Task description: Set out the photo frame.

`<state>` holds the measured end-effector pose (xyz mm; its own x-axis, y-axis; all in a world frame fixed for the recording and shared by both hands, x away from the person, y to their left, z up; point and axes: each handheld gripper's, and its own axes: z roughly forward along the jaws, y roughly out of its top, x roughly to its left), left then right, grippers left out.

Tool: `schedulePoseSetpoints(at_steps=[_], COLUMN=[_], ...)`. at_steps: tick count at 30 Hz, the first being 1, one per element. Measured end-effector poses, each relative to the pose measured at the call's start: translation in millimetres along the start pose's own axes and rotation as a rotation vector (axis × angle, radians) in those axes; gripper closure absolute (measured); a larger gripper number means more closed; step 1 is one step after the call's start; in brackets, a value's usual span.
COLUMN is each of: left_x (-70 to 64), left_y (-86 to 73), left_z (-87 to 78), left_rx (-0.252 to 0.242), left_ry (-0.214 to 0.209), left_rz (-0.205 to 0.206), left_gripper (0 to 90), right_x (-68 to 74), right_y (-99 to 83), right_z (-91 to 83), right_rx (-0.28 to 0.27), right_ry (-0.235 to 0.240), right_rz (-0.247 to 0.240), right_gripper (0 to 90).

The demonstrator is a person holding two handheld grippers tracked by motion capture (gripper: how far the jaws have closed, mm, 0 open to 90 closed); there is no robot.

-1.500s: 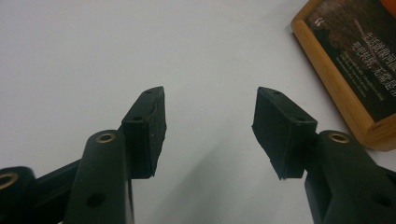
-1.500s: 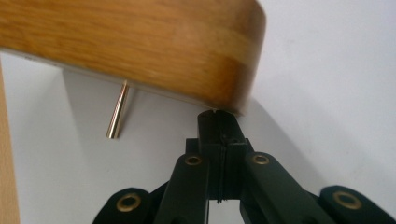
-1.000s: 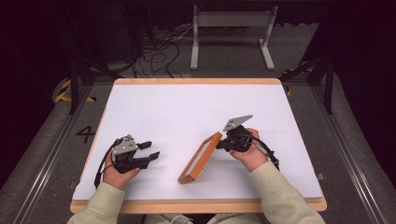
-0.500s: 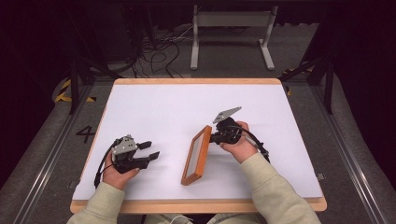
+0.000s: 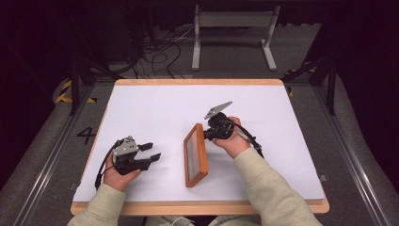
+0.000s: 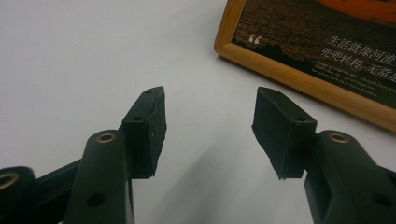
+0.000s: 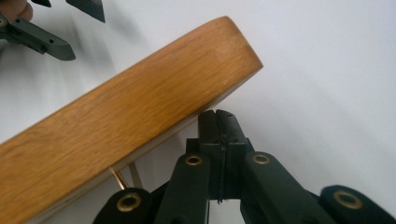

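1. Counter (image 5: 155,108): white top with a pale wooden rim. It carries one object and both grippers. The far half, beyond the grippers, is bare.

2. Picture frame (image 5: 196,154): orange-brown wood, standing on its long edge just left of the right gripper and well to the right of the left gripper. Its glazed face is turned toward the left gripper. Judgement: the frame is raised but not yet free-standing; opening the back stand, or steadying and letting go, looks to be what is left.

3. Right gripper (image 5: 210,133): jaws pressed together at the frame's far end, behind its back face. Whether they pinch the thin stand strut cannot be told.

4. Left gripper (image 5: 151,154): jaws apart, empty, resting low on the counter and pointing toward the frame.

5. View differences:
   - Left gripper view: frame (image 6: 308,51) face reads as a dark print with white Chinese text and a quotation mark, unreadable in the high view.
   - Right gripper view: frame (image 7: 116,135) shows its wooden side, with a brass hinge pin and thin strut beneath it.
   - High view: gives the frame's place between the two grippers.
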<state>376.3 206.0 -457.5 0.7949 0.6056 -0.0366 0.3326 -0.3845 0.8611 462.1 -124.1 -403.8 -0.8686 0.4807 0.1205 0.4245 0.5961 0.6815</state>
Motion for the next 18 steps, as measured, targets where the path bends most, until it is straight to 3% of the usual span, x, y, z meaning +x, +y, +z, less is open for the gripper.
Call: schedulePoseSetpoints(at_steps=[6, 14, 18], left_x=[-0.1, 0.4, 0.6], left_y=[0.3, 0.3, 0.6], left_z=[0.3, 2.0, 2.4], left_rx=[-0.003, 0.000, 0.008], left_ry=[0.000, 0.007, 0.008], left_rz=[0.000, -0.009, -0.016], left_gripper=[44.7, 43.6, 42.9], right_x=[0.7, 4.3, 10.4], right_y=[0.8, -3.8, -0.8], right_z=[0.0, -27.3, -45.1], right_rx=[-0.008, 0.013, 0.035], right_ry=[0.001, -0.107, -0.125], right_rz=[-0.010, 0.018, 0.025], right_gripper=[87.2, 75.0, 69.0])
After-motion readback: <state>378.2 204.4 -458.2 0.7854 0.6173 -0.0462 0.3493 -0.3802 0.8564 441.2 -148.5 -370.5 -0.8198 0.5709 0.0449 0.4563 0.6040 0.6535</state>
